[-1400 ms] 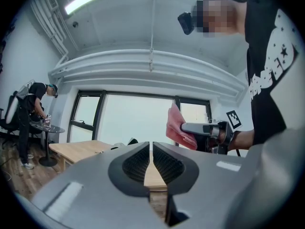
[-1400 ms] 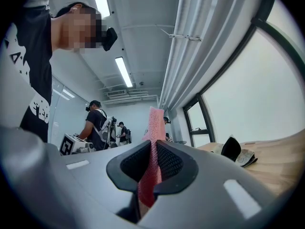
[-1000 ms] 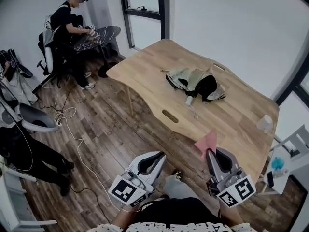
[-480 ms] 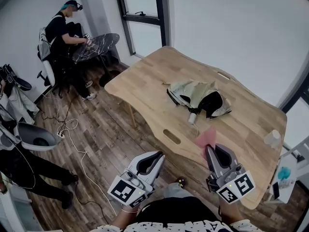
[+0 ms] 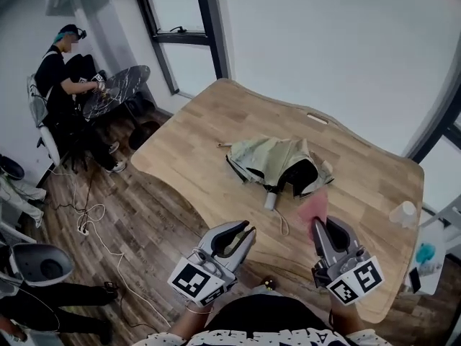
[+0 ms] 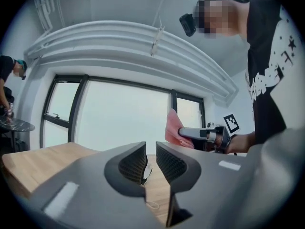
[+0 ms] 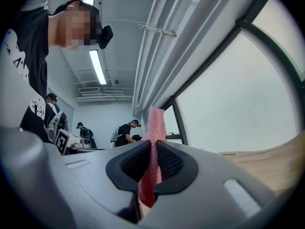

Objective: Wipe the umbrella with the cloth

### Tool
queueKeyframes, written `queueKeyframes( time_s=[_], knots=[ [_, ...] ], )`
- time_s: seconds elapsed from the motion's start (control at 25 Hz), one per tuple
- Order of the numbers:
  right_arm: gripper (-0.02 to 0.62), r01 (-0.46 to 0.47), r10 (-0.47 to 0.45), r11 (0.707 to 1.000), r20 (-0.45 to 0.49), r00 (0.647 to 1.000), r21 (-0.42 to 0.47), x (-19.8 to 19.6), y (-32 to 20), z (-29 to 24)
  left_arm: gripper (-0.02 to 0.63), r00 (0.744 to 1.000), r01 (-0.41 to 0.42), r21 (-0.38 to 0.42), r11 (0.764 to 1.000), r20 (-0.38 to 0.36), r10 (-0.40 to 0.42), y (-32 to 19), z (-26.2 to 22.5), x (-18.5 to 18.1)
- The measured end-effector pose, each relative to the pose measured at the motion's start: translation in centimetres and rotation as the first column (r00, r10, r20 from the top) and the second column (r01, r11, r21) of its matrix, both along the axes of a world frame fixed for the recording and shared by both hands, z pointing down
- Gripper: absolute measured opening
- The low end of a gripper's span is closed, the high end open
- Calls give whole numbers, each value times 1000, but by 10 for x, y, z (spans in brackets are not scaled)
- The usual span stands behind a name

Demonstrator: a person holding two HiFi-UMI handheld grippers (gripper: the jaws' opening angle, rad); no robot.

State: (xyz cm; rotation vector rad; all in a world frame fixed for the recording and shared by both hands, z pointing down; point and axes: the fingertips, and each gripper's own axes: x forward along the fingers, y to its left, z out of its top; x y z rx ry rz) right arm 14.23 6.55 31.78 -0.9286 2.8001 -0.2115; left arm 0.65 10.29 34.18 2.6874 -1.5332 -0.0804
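Umbrella (image 5: 270, 157) lies on the table (image 5: 191, 146), centrally

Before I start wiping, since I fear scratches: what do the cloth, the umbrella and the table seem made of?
The cloth looks like pink textile with a fine mesh weave, perhaps microfibre. The umbrella seems thin matte beige fabric, dark inside, in soft crumpled folds; probably synthetic. The table looks like light wood or veneer, smooth, with faint grain.
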Motion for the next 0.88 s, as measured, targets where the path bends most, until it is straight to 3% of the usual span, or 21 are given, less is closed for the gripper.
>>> queueKeyframes(
  time_s=[0.2, 0.36, 0.76, 0.88],
  knots=[
    [41, -80, 80, 997, -1, 997, -15, 21, -34, 3, 55, 998, -49, -14, 999, 26, 49, -57, 8, 20],
    [41, -131, 131, 991, 0, 991, -23, 37, -55, 4, 92, 989, -101, -24, 995, 105, 103, -94, 19, 44],
    [41, -205, 204, 978, -32, 978, -35, 46, -74, 8, 141, 971, -102, -12, 995, 216, 102, -177, 48, 63],
    [41, -244, 242, 969, -40, 969, -43, 43, -80, 8, 146, 954, -131, -26, 991, 268, 133, -197, 64, 70]
  ],
)
